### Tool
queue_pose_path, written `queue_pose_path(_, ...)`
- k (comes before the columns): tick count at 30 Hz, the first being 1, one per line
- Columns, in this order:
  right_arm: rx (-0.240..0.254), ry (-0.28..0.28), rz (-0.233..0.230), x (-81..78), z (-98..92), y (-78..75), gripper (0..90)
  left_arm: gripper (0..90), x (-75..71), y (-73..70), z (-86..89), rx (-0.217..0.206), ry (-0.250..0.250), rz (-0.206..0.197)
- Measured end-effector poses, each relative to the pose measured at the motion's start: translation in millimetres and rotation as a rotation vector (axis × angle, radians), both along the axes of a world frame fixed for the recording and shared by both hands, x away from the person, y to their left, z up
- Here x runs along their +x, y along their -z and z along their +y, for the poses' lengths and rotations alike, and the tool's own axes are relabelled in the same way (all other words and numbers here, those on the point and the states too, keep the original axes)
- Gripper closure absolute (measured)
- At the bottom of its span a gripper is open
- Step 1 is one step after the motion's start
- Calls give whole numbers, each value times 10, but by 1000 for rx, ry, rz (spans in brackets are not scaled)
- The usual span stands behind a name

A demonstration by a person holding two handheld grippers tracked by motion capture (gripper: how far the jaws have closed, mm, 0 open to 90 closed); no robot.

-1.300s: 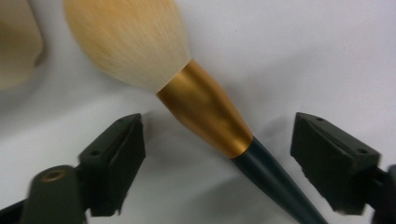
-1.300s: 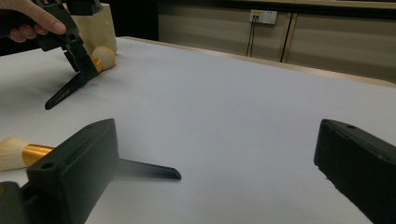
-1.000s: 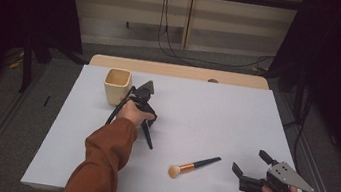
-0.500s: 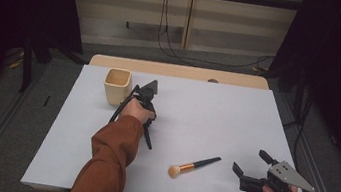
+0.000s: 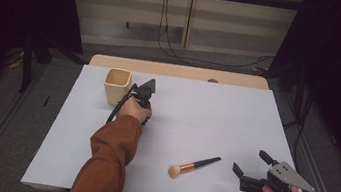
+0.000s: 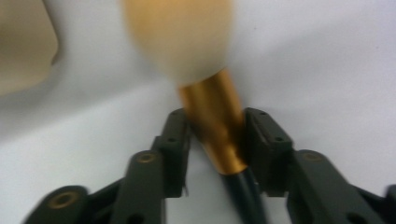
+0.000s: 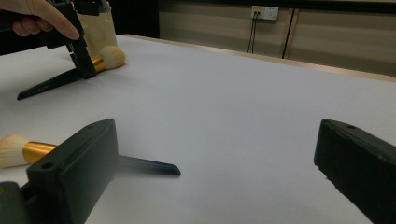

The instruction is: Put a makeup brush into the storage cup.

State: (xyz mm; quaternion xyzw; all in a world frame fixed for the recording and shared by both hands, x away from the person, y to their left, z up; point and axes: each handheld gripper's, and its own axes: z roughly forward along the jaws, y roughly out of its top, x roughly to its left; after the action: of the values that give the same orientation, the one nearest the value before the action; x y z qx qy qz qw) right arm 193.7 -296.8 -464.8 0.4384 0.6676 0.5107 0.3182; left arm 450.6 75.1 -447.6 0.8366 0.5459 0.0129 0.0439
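A makeup brush with a black handle, gold ferrule and cream bristles lies beside the tan cup. My left gripper points down at it next to the cup. Its jaws have just been closing and now press on the ferrule from both sides. The handle's tip rests on the table. A second brush of the same kind lies loose at the front of the table. Just right of it, my right gripper stands wide open with nothing between its fingers.
A white sheet covers the table, with a strip of bare wood along the far edge. Cables hang down the wall behind. The table is flanked by dark floor and black stands on both sides.
In the high view both hands stay where they were, and the loose brush and the cup have not moved.
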Motion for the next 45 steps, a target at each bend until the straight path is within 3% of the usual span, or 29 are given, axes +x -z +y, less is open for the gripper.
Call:
queue_pose_path(16,-2,9,6,-1,-3,5,0,684,-2,-13,92,-57,16,-5)
queue_pose_path(19,-3,8,7,-2,-1,5,0,685,-9,-29,107,-86,15,-23)
queue_pose_path(23,-3,9,7,-1,-4,5,0,685,-18,-61,111,-94,18,-45)
queue_pose_path(28,-1,10,1,3,0,2,0,685,-33,-163,167,-144,30,-93)
queue_pose_path(32,0,7,1,1,1,1,0,685,-58,-258,215,-208,67,-156)
queue_pose_path(35,2,10,1,4,-1,2,0,685,-63,-311,263,-239,92,-179)
queue_pose_path(45,0,10,0,6,0,3,0,685,-146,-455,351,-338,111,-281)
